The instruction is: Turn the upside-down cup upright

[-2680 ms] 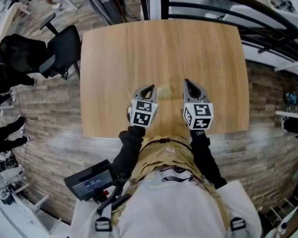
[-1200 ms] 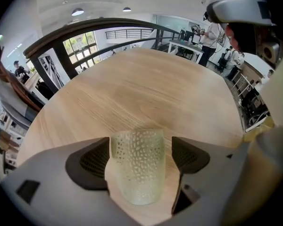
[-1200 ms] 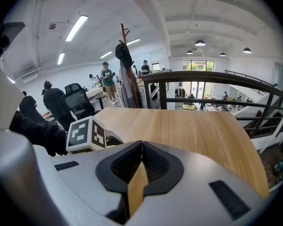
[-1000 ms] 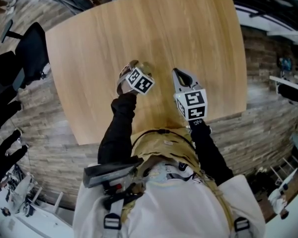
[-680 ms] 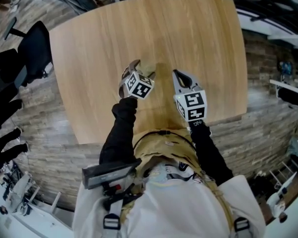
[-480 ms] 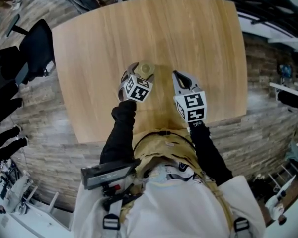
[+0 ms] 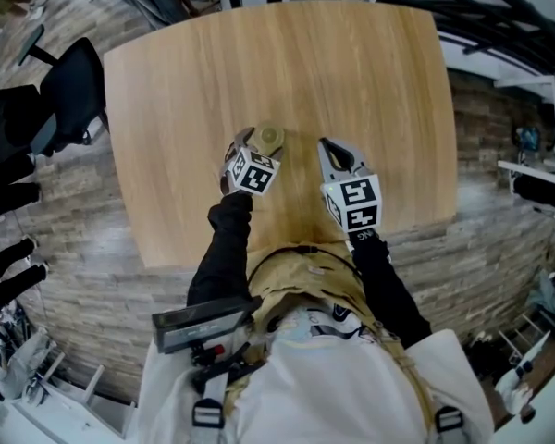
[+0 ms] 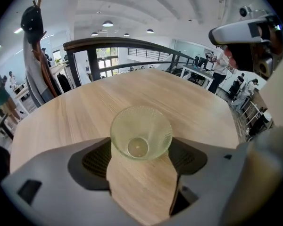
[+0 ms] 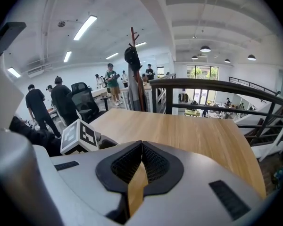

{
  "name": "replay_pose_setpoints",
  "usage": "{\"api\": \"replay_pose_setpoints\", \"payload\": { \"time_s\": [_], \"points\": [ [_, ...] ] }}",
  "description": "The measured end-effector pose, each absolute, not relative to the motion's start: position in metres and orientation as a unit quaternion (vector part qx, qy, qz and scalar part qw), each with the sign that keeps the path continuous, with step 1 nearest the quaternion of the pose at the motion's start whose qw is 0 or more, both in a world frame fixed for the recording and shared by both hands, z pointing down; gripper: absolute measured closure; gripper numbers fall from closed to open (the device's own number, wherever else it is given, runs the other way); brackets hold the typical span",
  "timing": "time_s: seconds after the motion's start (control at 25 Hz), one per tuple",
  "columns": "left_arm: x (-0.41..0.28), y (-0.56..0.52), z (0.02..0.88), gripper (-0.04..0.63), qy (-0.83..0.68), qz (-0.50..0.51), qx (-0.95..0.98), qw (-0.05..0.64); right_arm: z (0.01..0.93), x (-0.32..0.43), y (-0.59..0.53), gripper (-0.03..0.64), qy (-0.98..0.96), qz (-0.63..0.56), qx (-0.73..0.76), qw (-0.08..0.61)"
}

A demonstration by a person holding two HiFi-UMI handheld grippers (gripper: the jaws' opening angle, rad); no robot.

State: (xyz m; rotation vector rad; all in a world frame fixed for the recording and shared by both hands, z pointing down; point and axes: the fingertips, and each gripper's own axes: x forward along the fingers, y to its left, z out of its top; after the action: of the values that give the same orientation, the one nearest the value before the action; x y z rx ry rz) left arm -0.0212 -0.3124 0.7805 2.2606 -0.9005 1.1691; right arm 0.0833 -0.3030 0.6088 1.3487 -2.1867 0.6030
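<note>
A clear, pale yellow-green dimpled cup (image 7: 268, 138) is at the tip of my left gripper (image 7: 257, 144), over the middle of the wooden table (image 7: 351, 72). In the left gripper view the cup (image 8: 141, 133) shows its open mouth and small base, and its sides sit against both dark pads (image 8: 96, 160) of the left gripper (image 8: 141, 147), which is shut on it at a wide spread. I cannot tell whether the cup rests on the table (image 8: 85, 107). To the right of the cup my right gripper (image 7: 335, 151) is shut and empty; in its own view the right gripper (image 9: 141, 145) has its jaws meeting.
A black office chair (image 7: 69, 91) stands off the table's left edge. A dark railing (image 9: 212, 86) runs behind the far edge, with a coat stand (image 9: 133, 74) and several people (image 9: 37, 107) beyond. The table's near edge is just in front of the person's body.
My left gripper has rolled and lifted a little with the cup, whose open mouth now shows from above. The right gripper has shifted only slightly.
</note>
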Motion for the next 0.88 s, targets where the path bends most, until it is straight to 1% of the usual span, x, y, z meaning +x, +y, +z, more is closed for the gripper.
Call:
{"api": "replay_pose_setpoints", "payload": {
  "time_s": [0.12, 0.24, 0.36, 0.4, 0.44, 0.48, 0.52, 0.64, 0.76, 0.88],
  "points": [
    [-0.025, -0.309, 0.781, 0.204, -0.331, 0.426, 0.812, 0.225, 0.602, 0.085, -0.298, 0.595, -0.803, 0.216, 0.499, 0.243],
    [-0.039, -0.304, 0.769, 0.202, -0.354, 0.415, 0.806, 0.23, 0.596, 0.088, -0.296, 0.595, -0.803, 0.21, 0.506, 0.235],
    [-0.059, -0.295, 0.729, 0.206, -0.398, 0.377, 0.801, 0.24, 0.582, 0.087, -0.292, 0.595, -0.805, 0.201, 0.512, 0.223],
    [-0.065, -0.29, 0.712, 0.241, -0.415, 0.361, 0.799, 0.242, 0.577, 0.086, -0.288, 0.595, -0.806, 0.199, 0.512, 0.218],
    [-0.071, -0.286, 0.696, 0.321, -0.434, 0.341, 0.798, 0.243, 0.571, 0.084, -0.284, 0.595, -0.808, 0.197, 0.513, 0.213],
    [-0.076, -0.284, 0.681, 0.383, -0.453, 0.319, 0.797, 0.242, 0.565, 0.083, -0.281, 0.595, -0.811, 0.194, 0.512, 0.207],
    [-0.08, -0.285, 0.666, 0.414, -0.471, 0.296, 0.796, 0.239, 0.558, 0.081, -0.28, 0.595, -0.814, 0.188, 0.512, 0.2],
    [-0.089, -0.301, 0.62, 0.48, -0.518, 0.239, 0.792, 0.215, 0.525, 0.073, -0.289, 0.595, -0.827, 0.161, 0.511, 0.17],
    [-0.089, -0.306, 0.573, 0.588, -0.544, 0.201, 0.795, 0.179, 0.487, 0.066, -0.29, 0.595, -0.837, 0.132, 0.513, 0.139],
    [-0.085, -0.307, 0.531, 0.594, -0.557, 0.17, 0.799, 0.15, 0.455, 0.061, -0.285, 0.595, -0.843, 0.101, 0.514, 0.122]
  ]
}}
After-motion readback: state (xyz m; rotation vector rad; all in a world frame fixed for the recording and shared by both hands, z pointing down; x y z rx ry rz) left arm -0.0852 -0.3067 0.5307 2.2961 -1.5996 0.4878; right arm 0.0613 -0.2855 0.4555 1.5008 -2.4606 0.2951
